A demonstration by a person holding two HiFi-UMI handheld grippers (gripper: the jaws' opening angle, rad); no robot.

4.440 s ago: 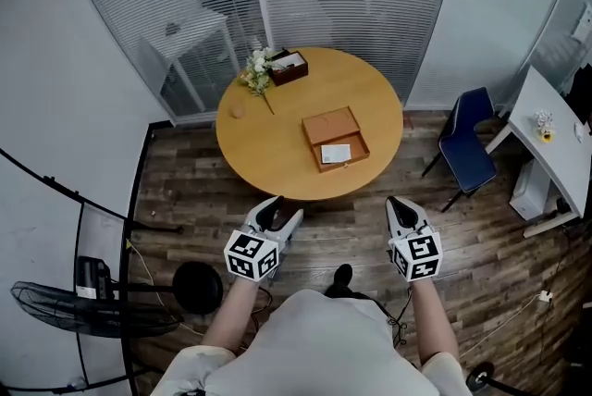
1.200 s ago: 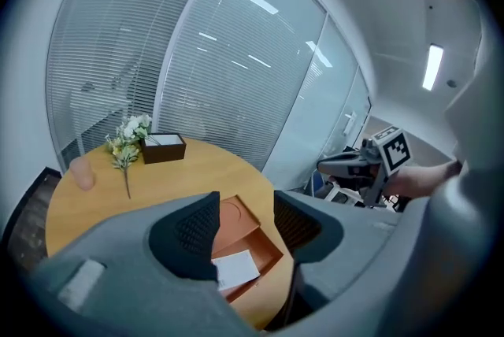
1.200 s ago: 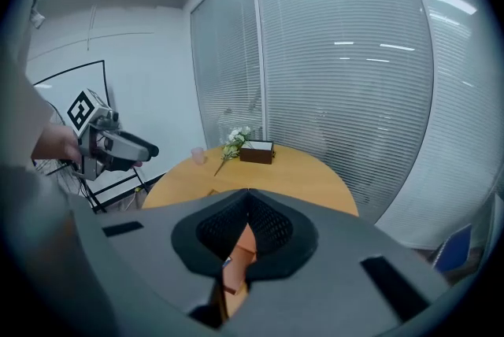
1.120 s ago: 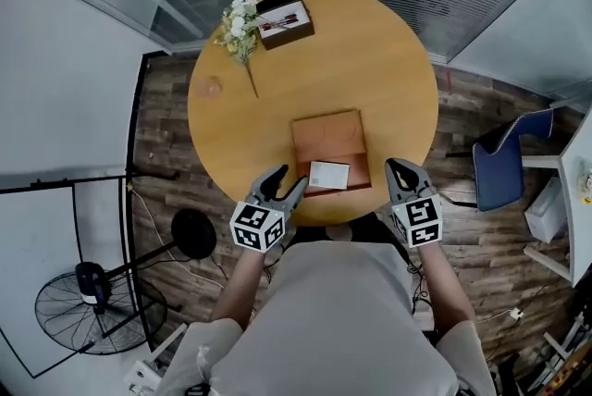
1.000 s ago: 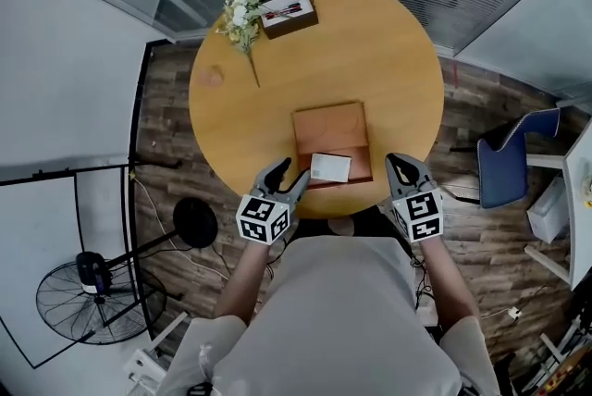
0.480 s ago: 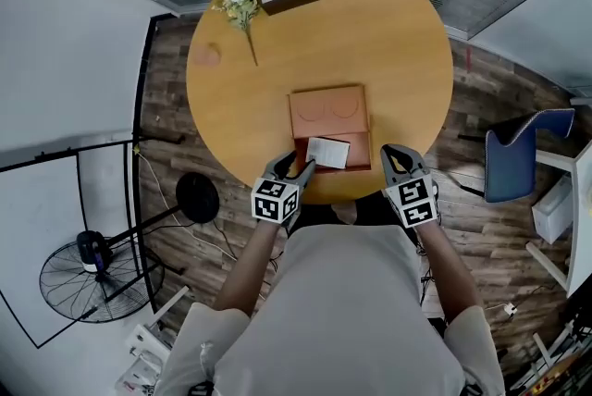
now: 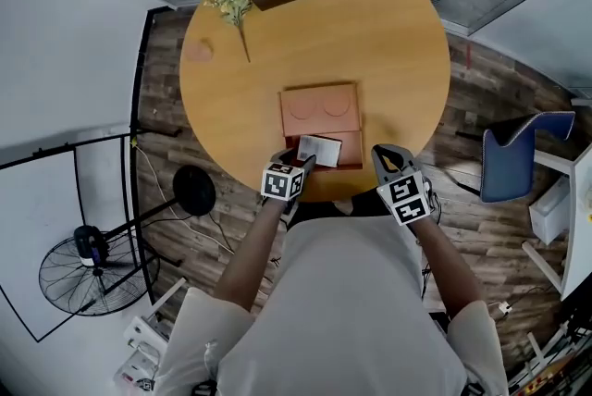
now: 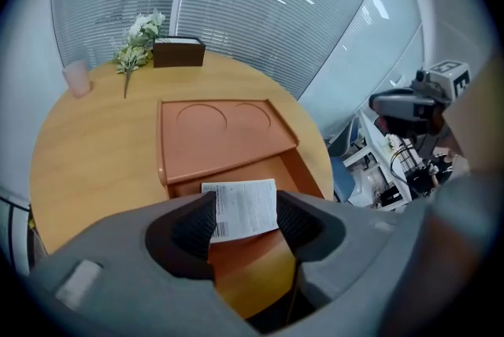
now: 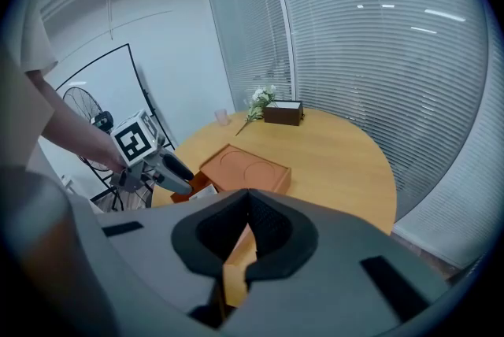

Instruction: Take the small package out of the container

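- So the small package (image 7: 320, 150) is lying in the open, sunken end of the orange container (image 7: 319, 112), the end closest to the near edge of the table (image 7: 388, 43). It's white with the label facing up, and looks flat and light to me.
- The left gripper (image 8: 246, 201) is right over it, tipped down, and its fingers (image 8: 193, 227) have just been opening wider. The package sits between them in the left gripper view. As far as I can tell the pads aren't squeezing it yet, so it's released for now.
- The right gripper (image 9: 246, 200) hangs off the near edge of the table, to the right of the container, with its fingers (image 9: 277, 227) pinched together on nothing.
- My read on the step: this is the reach-in just before the grab. I'd centre the package between the pads, go low enough that both tips get past its side edges, then close slowly.
- Watch out: the container's left wall looks close to the package, so the left finger could land on the wall instead of inside it. A flat thing like this could also slide or tip up if only one pad catches.
- If the container tries to come along on the lift, the idle right gripper could pin its rim down. Lift straight up and clear the walls before moving off.
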